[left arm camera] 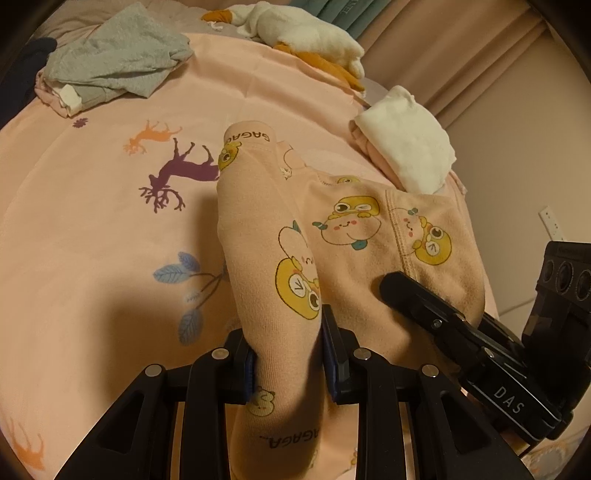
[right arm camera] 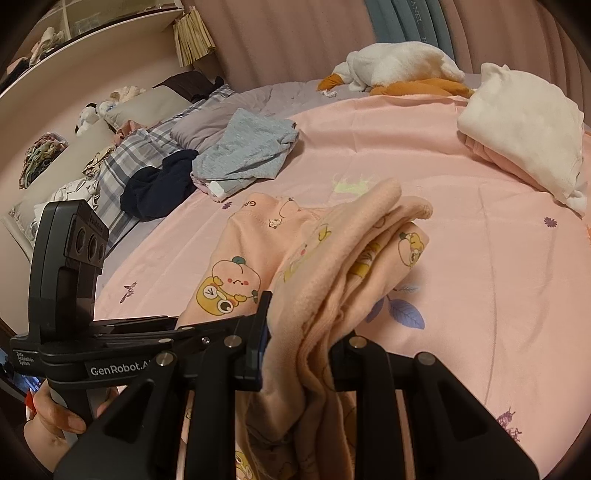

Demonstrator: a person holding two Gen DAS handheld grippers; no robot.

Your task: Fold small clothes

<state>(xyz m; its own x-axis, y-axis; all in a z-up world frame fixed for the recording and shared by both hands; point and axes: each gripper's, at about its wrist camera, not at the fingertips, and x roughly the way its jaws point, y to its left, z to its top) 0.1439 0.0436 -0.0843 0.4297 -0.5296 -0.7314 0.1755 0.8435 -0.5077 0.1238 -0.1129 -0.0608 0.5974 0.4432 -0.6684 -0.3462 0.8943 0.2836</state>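
The bed (left arm camera: pixel 92 229) is spread with a pink sheet printed with deer and leaves, and everything else is placed here against the peach garment (left arm camera: pixel 351 229), a small cartoon-printed piece, apparently trousers, lying partly on the sheet and partly lifted. Beyond the garment, toward the headboard side, a grey heap (left arm camera: pixel 114 62) and a dark heap (right arm camera: pixel 159 188) are seen, still unfolded. Past it and to the right, a folded white-and-pink stack (left arm camera: pixel 406 147) sits near the bed's edge, with a plush goose (left arm camera: pixel 295 33) further off.

The garment is held at two places. One leg is pinched by the left gripper (left arm camera: pixel 288 350), its jaws pressed onto the cloth; a bunched thick fold is pinched likewise by the right gripper (right arm camera: pixel 299 350). The left tool's handle is grasped by a hand (right arm camera: pixel 55 417).

The step in hand is judged to be a fold of this garment, the held end being carried over the part resting on the sheet. The next move calls for both pinched ends to be laid down level and together, so that edges are matched, then released.

Open sheet is left to the garment's left and ahead of it. On the right the bed's edge is close, and the stack is just beside the garment, so room there is tight.
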